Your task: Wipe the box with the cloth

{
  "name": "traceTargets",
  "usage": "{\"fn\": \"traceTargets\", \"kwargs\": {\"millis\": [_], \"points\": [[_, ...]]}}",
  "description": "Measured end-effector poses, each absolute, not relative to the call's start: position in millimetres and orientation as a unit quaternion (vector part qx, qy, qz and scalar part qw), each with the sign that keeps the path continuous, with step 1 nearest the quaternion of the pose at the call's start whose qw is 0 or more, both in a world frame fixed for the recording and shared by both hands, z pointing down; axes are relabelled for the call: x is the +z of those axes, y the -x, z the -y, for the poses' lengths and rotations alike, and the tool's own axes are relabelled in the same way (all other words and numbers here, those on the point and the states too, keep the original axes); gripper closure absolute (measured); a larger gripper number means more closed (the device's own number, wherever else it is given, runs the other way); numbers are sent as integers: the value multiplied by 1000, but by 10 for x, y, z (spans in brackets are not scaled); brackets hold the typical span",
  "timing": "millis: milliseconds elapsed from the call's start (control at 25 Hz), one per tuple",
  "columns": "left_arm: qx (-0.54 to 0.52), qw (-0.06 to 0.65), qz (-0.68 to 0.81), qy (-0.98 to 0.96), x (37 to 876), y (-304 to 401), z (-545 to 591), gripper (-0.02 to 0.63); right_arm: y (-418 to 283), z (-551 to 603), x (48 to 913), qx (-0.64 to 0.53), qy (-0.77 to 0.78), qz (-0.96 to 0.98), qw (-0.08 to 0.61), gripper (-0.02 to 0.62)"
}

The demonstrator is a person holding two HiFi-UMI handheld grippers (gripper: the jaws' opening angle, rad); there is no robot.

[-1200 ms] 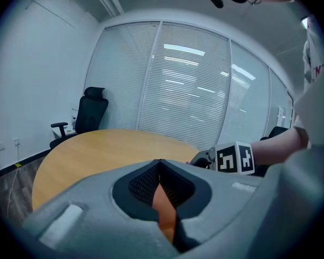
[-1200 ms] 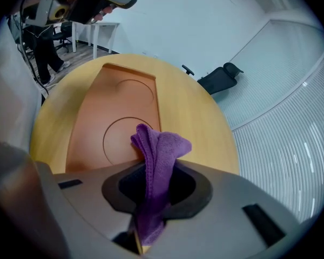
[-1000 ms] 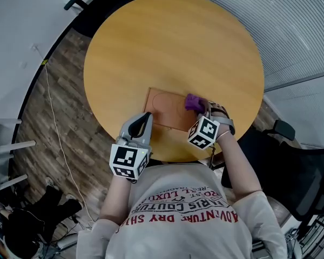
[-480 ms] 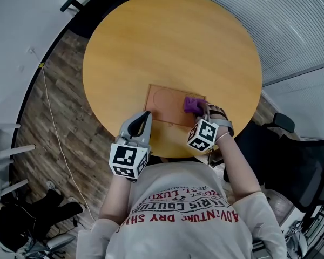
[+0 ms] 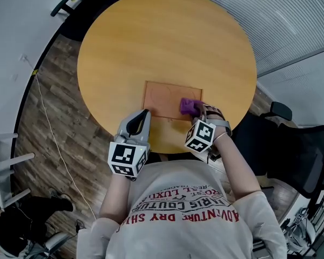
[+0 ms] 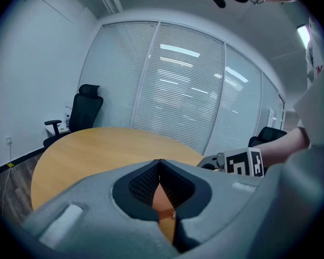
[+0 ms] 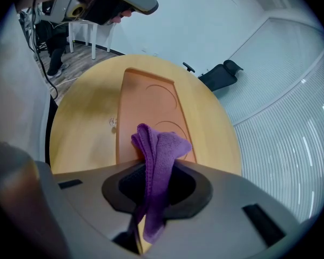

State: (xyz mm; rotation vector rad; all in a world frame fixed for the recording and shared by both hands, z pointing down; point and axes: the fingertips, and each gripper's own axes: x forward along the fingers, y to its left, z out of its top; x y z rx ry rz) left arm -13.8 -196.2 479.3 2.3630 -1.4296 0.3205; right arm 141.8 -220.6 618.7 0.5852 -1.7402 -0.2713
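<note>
A flat brown box (image 5: 164, 99) (image 7: 148, 109) lies near the front edge of the round wooden table (image 5: 167, 42). My right gripper (image 5: 196, 110) (image 7: 154, 169) is shut on a purple cloth (image 5: 189, 106) (image 7: 157, 155), which rests on the box's right end. In the left gripper view the jaws of my left gripper (image 5: 143, 115) (image 6: 160, 169) meet at their tips with nothing between them. It hovers at the box's front left corner, just off the table's edge.
Black office chairs (image 5: 291, 155) stand to the right of the table, another chair (image 6: 86, 109) at its far side. A cable (image 5: 48, 128) runs over the wooden floor at left. Glass walls with blinds (image 6: 178, 101) close off the room.
The purple cloth and my right gripper have slid left along the box, from its right edge further onto its surface. The left gripper has stayed in place.
</note>
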Motion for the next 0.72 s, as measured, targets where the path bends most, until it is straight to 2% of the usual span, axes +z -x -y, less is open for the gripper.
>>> {"fn": "traceTargets", "kwargs": {"millis": [720], "points": [[122,165,458,-865,4766,289,1811,597,-1327,1579,6245,-31,-255,750,609,517]]}}
